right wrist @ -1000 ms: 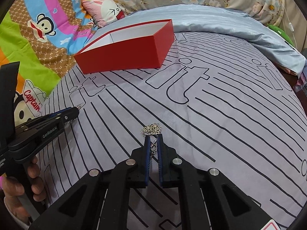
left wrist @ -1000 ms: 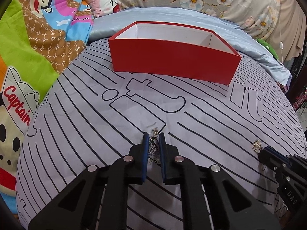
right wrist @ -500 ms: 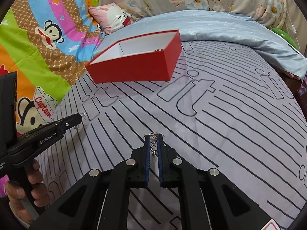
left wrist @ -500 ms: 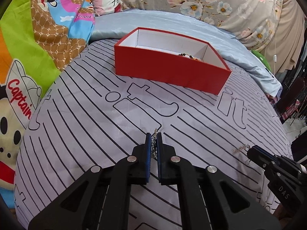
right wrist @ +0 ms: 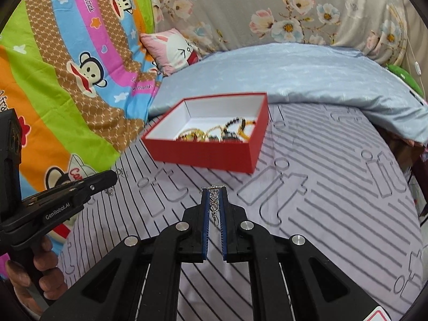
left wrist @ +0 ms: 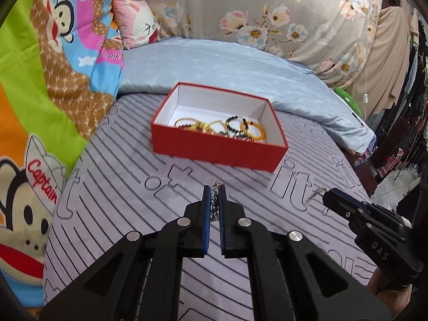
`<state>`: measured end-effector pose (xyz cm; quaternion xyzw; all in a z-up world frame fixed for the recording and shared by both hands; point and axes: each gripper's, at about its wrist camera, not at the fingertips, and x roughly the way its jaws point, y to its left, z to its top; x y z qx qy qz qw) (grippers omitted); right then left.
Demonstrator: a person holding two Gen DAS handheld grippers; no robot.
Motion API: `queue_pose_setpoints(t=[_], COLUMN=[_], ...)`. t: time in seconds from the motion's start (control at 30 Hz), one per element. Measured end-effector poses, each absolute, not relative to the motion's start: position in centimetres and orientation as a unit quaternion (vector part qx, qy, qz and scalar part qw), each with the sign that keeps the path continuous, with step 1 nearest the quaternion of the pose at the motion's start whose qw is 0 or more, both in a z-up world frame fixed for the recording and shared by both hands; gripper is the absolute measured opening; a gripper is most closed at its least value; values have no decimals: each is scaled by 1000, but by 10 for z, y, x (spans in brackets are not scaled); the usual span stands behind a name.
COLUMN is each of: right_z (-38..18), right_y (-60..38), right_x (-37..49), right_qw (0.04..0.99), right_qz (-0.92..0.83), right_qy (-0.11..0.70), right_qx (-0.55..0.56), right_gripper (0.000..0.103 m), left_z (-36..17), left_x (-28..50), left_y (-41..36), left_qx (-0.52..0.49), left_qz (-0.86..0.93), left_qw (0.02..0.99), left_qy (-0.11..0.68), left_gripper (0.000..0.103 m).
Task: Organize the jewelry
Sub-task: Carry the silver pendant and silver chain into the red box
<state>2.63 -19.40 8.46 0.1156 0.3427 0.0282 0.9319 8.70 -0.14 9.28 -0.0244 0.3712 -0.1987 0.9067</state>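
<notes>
Carrying both small pieces over to the red box (left wrist: 218, 149) is, I judge, the step in hand. The left gripper (left wrist: 214, 191) is closed on a silver earring (left wrist: 214, 206), which hangs between its blue pads. The right gripper (right wrist: 213, 192) is likewise clamped on a silver flower earring (right wrist: 213, 200). Both pieces are in the air on the near side of the box, above the striped bedsheet (left wrist: 120, 187).

To do it well, I would bring each tip over the box's near wall before loosening the grip, because such light pieces can catch on the pads or fall outside. It seems better to release one, then the other.

The box is open, with a white inside. In it lies a tangle of beaded bracelets (left wrist: 232, 128), yellow and dark ones, gathered toward its right end; its left end looks bare.
</notes>
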Motion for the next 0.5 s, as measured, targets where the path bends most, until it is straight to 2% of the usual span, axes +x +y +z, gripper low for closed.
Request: queue_pose_setpoints(t=[0.3,0.5], right_z=[134,148], right_y=[-198,-201], right_x=[68,101], right_qw=[949,952], right_qz=[46,52], right_qy=[297,287], right_qx=[94,91], right_gripper=[6,6], left_z=[134,147], left_x=[122,155], left_y=[-18,-31], left_qx=[-1,9], left_qz=[-193,-181], left_qw=[924,930], left_qy=[329,319], left_gripper=[4,4])
